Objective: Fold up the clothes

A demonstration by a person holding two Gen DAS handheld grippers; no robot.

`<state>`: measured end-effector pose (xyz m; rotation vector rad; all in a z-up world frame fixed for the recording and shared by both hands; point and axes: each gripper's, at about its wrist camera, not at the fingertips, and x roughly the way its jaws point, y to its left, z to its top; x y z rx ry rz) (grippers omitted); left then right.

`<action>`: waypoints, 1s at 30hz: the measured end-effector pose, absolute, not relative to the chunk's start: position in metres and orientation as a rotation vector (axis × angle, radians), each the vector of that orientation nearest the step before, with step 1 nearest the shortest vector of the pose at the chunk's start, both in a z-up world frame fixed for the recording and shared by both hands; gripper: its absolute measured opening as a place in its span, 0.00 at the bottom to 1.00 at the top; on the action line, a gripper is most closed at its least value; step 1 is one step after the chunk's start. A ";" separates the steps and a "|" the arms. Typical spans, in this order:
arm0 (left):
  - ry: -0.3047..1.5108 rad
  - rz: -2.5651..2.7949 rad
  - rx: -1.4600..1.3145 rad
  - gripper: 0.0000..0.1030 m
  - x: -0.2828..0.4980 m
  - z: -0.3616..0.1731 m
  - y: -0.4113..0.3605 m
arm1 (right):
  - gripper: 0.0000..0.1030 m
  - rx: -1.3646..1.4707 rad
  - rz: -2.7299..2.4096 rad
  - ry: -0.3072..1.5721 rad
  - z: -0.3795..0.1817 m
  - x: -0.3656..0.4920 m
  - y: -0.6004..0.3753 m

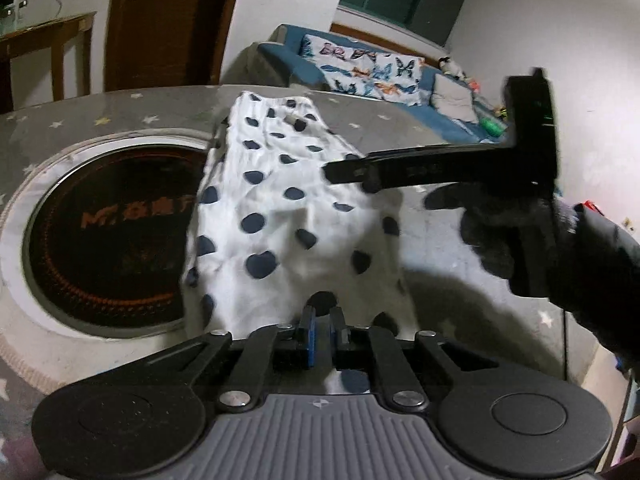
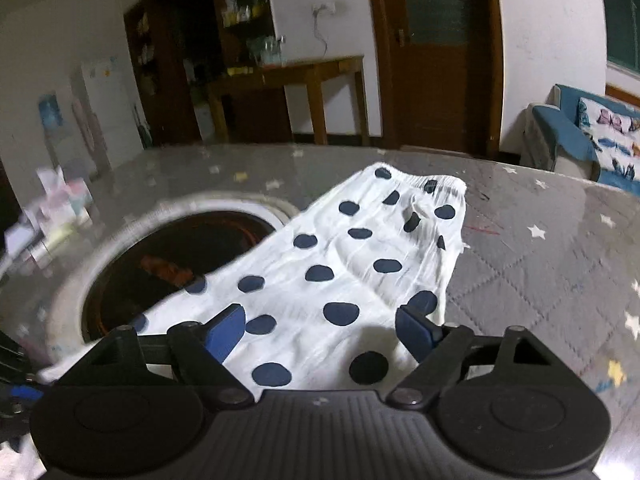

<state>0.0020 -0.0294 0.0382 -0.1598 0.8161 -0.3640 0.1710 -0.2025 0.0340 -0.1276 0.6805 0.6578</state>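
A white garment with dark blue polka dots (image 1: 276,216) lies along the grey star-patterned table cover (image 1: 120,112); its elastic waistband is at the far end (image 2: 432,184). My left gripper (image 1: 322,338) is shut on the garment's near edge and lifts it a little. My right gripper (image 2: 328,332) is open, its blue pads (image 2: 224,330) spread above the garment's near end. In the left wrist view the right gripper (image 1: 340,172) reaches in from the right over the cloth, held by a black-gloved hand (image 1: 520,240).
A round dark inset with a white rim (image 1: 108,236) sits in the table left of the garment; it also shows in the right wrist view (image 2: 172,256). Small boxes (image 2: 60,208) stand at the table's far left. A blue sofa (image 1: 384,76) and a wooden side table (image 2: 288,76) stand beyond.
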 end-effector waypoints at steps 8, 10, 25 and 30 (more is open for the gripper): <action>0.834 -0.389 -0.216 0.11 0.000 0.024 -0.028 | 0.77 -0.278 0.633 0.718 0.017 0.203 -0.158; 0.832 -0.396 -0.230 0.12 0.000 0.023 -0.027 | 0.77 -0.281 0.627 0.728 0.016 0.216 -0.148; 0.836 -0.445 -0.325 0.12 -0.002 0.016 -0.012 | 0.77 -0.274 0.561 0.783 0.019 0.315 -0.112; 0.839 -0.453 -0.348 0.12 0.000 0.015 -0.009 | 0.77 -0.271 0.516 0.779 0.020 0.344 -0.104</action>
